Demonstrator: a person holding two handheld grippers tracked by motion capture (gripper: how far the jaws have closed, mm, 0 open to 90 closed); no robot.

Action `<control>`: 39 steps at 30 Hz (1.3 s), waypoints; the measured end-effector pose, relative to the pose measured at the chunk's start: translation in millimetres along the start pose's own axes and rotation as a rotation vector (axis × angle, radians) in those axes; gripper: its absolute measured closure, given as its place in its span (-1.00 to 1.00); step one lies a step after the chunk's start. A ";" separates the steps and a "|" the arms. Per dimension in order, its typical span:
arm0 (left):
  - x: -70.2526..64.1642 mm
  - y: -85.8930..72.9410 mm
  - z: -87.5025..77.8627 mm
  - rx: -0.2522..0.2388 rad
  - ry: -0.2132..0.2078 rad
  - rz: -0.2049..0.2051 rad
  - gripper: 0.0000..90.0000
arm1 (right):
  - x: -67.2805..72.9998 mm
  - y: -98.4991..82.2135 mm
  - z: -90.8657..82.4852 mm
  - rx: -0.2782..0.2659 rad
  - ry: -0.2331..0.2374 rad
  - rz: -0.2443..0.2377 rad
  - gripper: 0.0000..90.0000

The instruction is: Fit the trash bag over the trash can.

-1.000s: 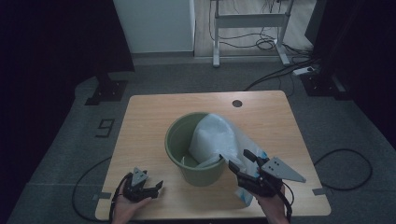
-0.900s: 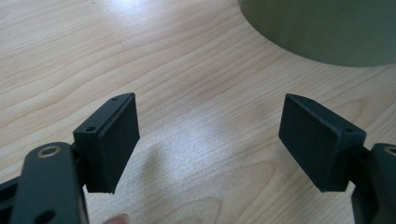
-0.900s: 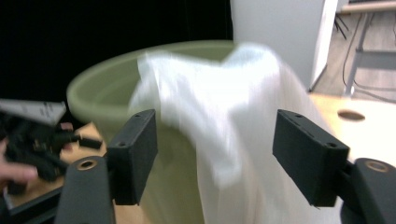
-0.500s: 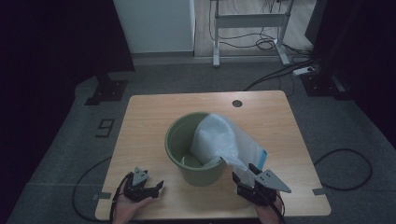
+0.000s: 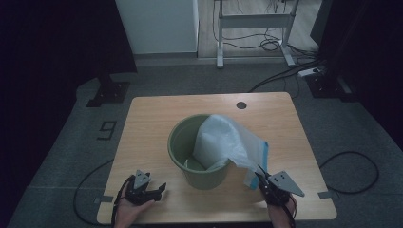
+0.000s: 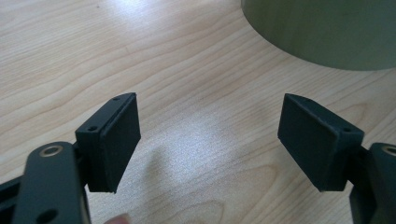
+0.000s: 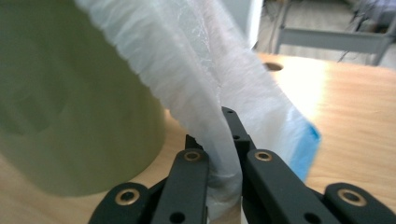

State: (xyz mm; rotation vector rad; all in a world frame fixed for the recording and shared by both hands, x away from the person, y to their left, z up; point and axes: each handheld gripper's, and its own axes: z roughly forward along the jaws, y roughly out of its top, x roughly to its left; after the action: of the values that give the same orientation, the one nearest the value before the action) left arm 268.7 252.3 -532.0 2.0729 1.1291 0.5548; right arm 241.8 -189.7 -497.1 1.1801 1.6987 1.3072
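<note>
A green bucket (image 5: pixel 177 151) stands mid-table. A white plastic bag with a blue edge (image 5: pixel 223 140) sits in it and drapes over its right rim toward the table's front. My right gripper (image 5: pixel 261 178) is low at the front right. Its jaws have just been closing and now pinch the bag (image 7: pixel 210 84) near its lower edge, beside the bucket wall (image 7: pixel 70 93); in its own view, my right gripper (image 7: pixel 212 128) has the film squeezed between its jaws. My left gripper (image 5: pixel 159 189) rests open at the front left. In the left gripper view, my left gripper (image 6: pixel 210 140) has only bare wood between its jaws, and the bucket (image 6: pixel 322 32) is ahead.
The wooden table (image 5: pixel 142 123) has a round cable hole (image 5: pixel 241 105) at its back right. Cables (image 5: pixel 351 166) lie on the grey floor around it. A metal desk frame (image 5: pixel 254 21) and a white panel (image 5: pixel 157 23) stand behind the table.
My right gripper sank toward the table's front edge and closed on the bag, which now stretches farther over the bucket's right rim. The left gripper has stayed put.
</note>
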 end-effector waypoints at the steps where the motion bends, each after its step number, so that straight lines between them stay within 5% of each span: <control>1: 0.0 0.3 -0.8 -0.003 0.001 -0.001 -0.52 | -1.3 1.1 -1.2 -0.010 -0.011 -0.002 0.97; 9: 0.2 4.1 -7.5 -0.034 -0.007 -0.016 -0.47 | -10.7 13.9 -8.7 -0.072 -0.034 0.011 0.98; 21: -1.6 16.6 -29.0 -0.102 -0.027 -0.042 -0.41 | -25.3 59.9 -22.6 -0.223 -0.023 0.066 0.98; 27: -5.0 24.5 -41.4 -0.134 -0.040 -0.039 -0.38 | -22.5 81.1 -20.6 -0.267 -0.003 0.073 0.98; 30: -5.3 32.3 -51.1 -0.147 -0.060 -0.074 -0.37 | -17.1 98.1 -19.4 -0.284 0.018 0.045 0.98; 39: -13.9 51.4 -74.9 -0.179 -0.082 -0.056 -0.37 | -2.9 123.3 -16.7 -0.287 0.088 0.018 0.98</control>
State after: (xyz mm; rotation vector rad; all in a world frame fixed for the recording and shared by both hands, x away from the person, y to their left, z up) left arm 240.9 249.4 -444.5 1.8877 1.0475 0.5192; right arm 258.6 -187.8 -373.8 0.9844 1.5005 1.5738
